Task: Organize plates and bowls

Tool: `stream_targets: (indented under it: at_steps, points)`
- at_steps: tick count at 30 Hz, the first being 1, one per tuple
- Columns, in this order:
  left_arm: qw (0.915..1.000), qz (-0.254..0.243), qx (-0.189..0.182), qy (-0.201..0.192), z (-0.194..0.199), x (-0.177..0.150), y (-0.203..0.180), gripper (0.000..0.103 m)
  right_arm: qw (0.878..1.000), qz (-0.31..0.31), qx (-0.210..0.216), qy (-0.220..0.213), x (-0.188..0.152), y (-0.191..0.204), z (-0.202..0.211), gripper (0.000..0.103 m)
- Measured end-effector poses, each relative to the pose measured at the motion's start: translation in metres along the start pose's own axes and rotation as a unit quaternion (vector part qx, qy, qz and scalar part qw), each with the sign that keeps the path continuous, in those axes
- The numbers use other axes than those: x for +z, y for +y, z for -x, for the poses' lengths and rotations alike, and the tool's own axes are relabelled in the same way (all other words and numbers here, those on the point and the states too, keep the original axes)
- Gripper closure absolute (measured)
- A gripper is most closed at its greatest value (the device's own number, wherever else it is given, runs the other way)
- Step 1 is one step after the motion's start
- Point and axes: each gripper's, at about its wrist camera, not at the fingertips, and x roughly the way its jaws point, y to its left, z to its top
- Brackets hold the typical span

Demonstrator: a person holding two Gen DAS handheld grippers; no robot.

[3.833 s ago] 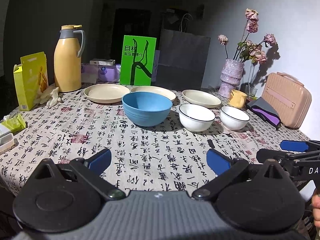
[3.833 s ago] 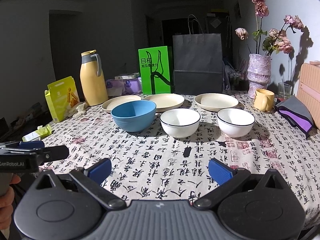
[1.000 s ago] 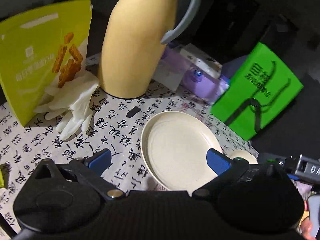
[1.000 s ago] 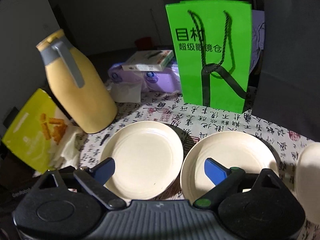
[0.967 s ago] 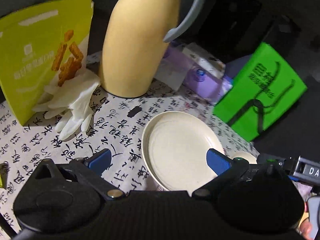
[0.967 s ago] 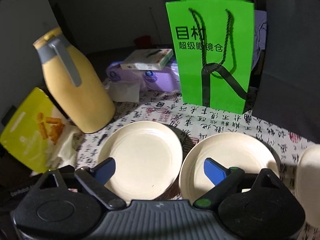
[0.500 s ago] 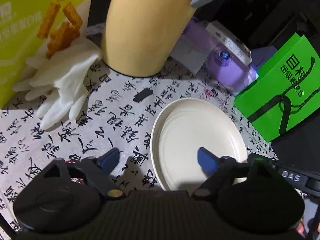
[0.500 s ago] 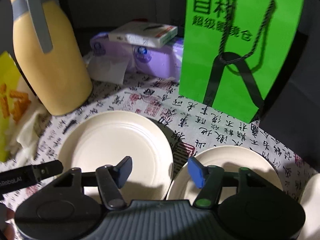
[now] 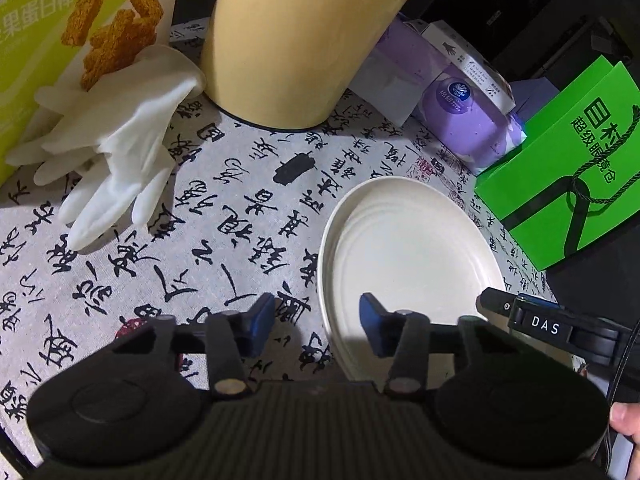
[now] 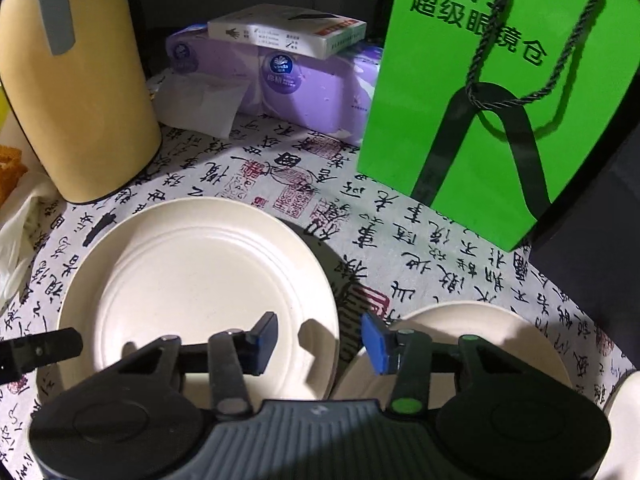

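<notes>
A cream plate (image 9: 412,256) lies on the calligraphy tablecloth; it also shows in the right wrist view (image 10: 200,272). My left gripper (image 9: 318,320) is open, its jaws straddling the plate's left rim, one pad over the plate, one over the cloth. My right gripper (image 10: 320,338) is open, its jaws straddling the same plate's right rim. A second cream plate (image 10: 480,328) lies just right of it, partly hidden by the right finger. The right gripper's tip (image 9: 532,320) shows at the plate's far side.
A yellow thermos (image 9: 296,40) stands behind the plate, with a white glove (image 9: 116,148) and a yellow snack bag (image 9: 60,20) to its left. A purple tissue pack (image 10: 288,80) and a green paper bag (image 10: 492,92) stand at the back.
Both grippers have moved in low over the left plate and their jaws have narrowed, each now straddling one side of its rim.
</notes>
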Motion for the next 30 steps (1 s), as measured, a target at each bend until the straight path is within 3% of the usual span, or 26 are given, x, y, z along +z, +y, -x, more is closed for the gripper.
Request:
stream_targets:
  at_steps: [2, 7, 13, 30]
  points:
    - [1.0, -0.001, -0.002, 0.003, -0.0019, -0.0001, 0.0001, 0.066, 1.0, 0.0, 0.004, 0.004, 0.0004, 0.0002, -0.0032, 0.074]
    - [0.9999, -0.005, -0.007, 0.007, -0.0047, -0.0022, -0.0017, 0.076, 1.0, 0.0, 0.005, 0.004, 0.0001, 0.0002, -0.0075, 0.078]
    - [0.9998, -0.014, -0.011, 0.013, -0.0089, -0.0046, -0.0046, 0.093, 1.0, -0.007, 0.0, 0.003, -0.0013, -0.0051, -0.0079, 0.091]
    - [0.9994, -0.034, 0.001, 0.002, -0.0099, -0.0072, -0.0085, 0.093, 1.0, -0.003, -0.002, -0.005, -0.0031, -0.0047, -0.01, 0.093]
